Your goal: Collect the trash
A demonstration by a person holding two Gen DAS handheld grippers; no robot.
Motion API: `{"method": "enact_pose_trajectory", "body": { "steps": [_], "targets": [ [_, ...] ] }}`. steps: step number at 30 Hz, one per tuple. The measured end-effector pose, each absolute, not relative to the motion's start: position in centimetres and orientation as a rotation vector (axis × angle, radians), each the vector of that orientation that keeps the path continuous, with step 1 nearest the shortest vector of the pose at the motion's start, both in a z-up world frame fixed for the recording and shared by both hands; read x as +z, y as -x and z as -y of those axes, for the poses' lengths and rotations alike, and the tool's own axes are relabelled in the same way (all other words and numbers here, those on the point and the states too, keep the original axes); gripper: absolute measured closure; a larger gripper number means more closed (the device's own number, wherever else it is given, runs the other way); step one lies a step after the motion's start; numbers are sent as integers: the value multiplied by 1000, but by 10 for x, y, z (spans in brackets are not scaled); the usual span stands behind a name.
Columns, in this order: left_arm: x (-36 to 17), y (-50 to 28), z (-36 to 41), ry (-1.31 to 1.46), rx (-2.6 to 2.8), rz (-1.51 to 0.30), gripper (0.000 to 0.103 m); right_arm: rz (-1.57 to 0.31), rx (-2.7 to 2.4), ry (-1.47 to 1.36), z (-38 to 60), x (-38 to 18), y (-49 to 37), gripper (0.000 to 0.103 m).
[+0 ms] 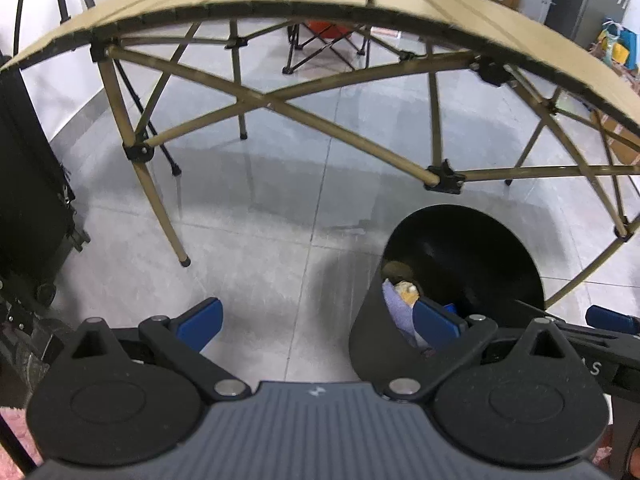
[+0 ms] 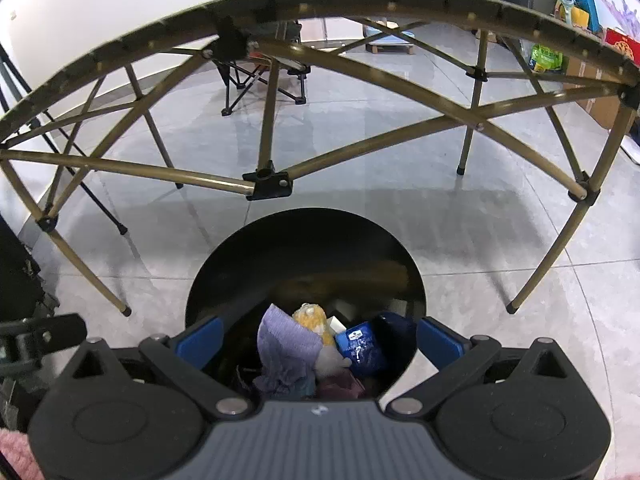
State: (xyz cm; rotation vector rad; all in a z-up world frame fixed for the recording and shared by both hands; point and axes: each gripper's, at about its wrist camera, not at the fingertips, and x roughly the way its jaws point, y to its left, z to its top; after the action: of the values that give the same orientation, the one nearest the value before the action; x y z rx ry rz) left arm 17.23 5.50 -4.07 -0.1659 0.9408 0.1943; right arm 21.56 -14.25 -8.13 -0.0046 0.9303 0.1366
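Your right tongs (image 2: pixel 318 340) point steeply down, right over the mouth of the round black plastic trash bin (image 2: pixel 248 252) that stands on the grey tiled floor (image 2: pixel 400 160). Their 2 blue pads (image 2: pixel 199 340) are spread wide with nothing between them, 1 over each side of the bin's rim.

Your left tongs (image 1: pixel 318 322) tilt down at a similar angle, off to the bin's left side. They too are spread wide and empty; the right-hand pad (image 1: pixel 434 324) overlaps the bin's near rim in the left wrist view, while the other hangs over bare floor.

Inside the bin the trash lies in a loose heap against the near wall: a crumpled lilac cloth (image 2: pixel 286 350), a yellow and white fuzzy lump (image 2: pixel 312 320) just behind it, a shiny blue printed packet (image 2: pixel 360 350) to the right, and a dark navy item (image 2: pixel 394 334) touching the packet's far side. The bin's far inner wall is bare and glossy.

The bin stands just in front of the tan folding slatted surface (image 1: pixel 280 0), close to its crossed metal legs (image 2: pixel 268 176).
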Motion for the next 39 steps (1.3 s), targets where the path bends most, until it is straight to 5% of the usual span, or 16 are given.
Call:
{"method": "enact_pose_trajectory", "body": {
  "steps": [20, 39],
  "targets": [
    [38, -82, -33, 108, 83, -789, 0, -790, 198, -52, 186, 10, -116, 0],
    [45, -31, -32, 101, 16, -795, 0, -746, 268, -34, 188, 44, -50, 0]
  ]
}}
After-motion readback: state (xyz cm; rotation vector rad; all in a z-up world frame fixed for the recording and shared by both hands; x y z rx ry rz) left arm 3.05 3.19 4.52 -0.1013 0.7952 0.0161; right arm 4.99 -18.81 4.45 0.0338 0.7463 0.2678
